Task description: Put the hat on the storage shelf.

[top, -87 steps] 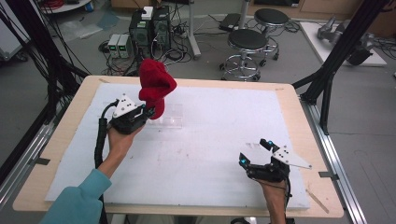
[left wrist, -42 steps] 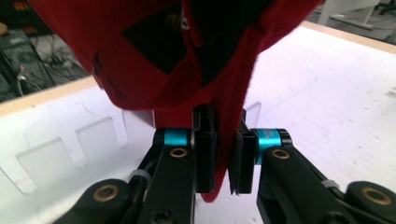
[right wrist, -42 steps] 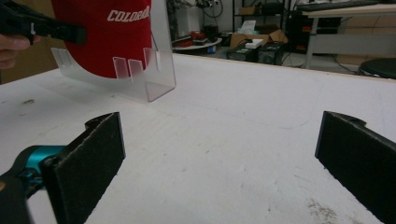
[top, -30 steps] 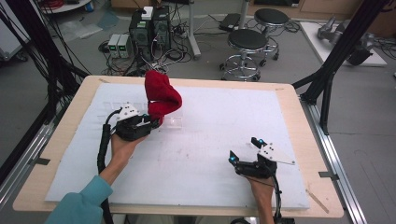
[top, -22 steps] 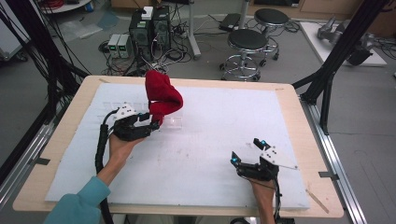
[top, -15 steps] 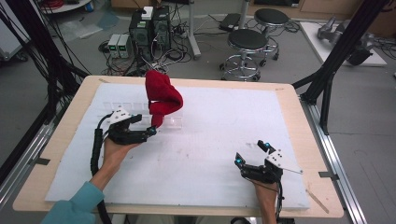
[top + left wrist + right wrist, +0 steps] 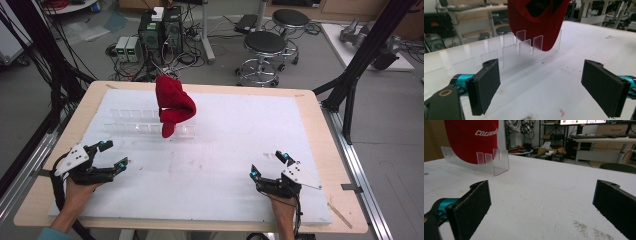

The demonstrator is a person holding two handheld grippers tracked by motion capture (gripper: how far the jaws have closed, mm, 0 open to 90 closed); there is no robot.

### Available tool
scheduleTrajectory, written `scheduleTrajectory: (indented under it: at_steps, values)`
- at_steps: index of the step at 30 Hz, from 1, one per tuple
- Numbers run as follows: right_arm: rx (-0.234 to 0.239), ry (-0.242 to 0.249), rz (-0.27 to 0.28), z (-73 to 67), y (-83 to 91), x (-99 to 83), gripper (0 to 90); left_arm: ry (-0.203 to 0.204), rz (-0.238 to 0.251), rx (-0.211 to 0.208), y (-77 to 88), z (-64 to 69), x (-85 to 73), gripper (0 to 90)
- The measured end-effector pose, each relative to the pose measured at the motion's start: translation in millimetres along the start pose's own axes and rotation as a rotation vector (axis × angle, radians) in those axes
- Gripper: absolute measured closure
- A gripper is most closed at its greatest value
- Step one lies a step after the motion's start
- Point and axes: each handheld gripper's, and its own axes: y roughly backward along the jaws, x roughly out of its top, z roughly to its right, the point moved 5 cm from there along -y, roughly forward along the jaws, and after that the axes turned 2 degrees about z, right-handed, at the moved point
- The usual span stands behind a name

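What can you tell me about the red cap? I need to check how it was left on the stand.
The red fabric baseball cap stands upright in the clear acrylic slotted rack at the far left of the white table top, its lower edge dropping between the rack's tabs. White lettering shows on one side; the dark inner lining shows in the left gripper view. Only the rack touches it; both grippers are well clear.

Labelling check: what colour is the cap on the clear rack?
Red cap, white lettering; clearest in right gripper view.
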Motion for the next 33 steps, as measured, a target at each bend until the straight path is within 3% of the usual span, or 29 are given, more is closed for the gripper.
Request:
scheduleTrajectory:
  at_steps: [4,8,12,17,33]
  values:
    - [-0.002,0.007,0.013,0.4,0.5,0.2,0.5,-0.007,0.032,0.0,8.9,0.6,-12.9,15.8]
    - [0.004,0.006,0.012,-0.2,1.0,-0.1,0.5,-0.027,0.068,0.003,12.5,2.4,-12.2,15.9]
    - [0.0,0.001,0.019,0.1,1.6,-0.1,0.4,0.001,0.089,0.025,14.4,-0.2,-12.5,16.4]
    - [0.001,0.004,0.024,0.4,1.7,0.0,0.5,0.007,0.127,0.033,17.9,-0.7,-12.4,16.8]
    - [0.005,0.002,0.022,-0.3,2.0,-0.2,0.4,0.008,0.138,0.033,19.3,-1.1,-12.4,16.7]
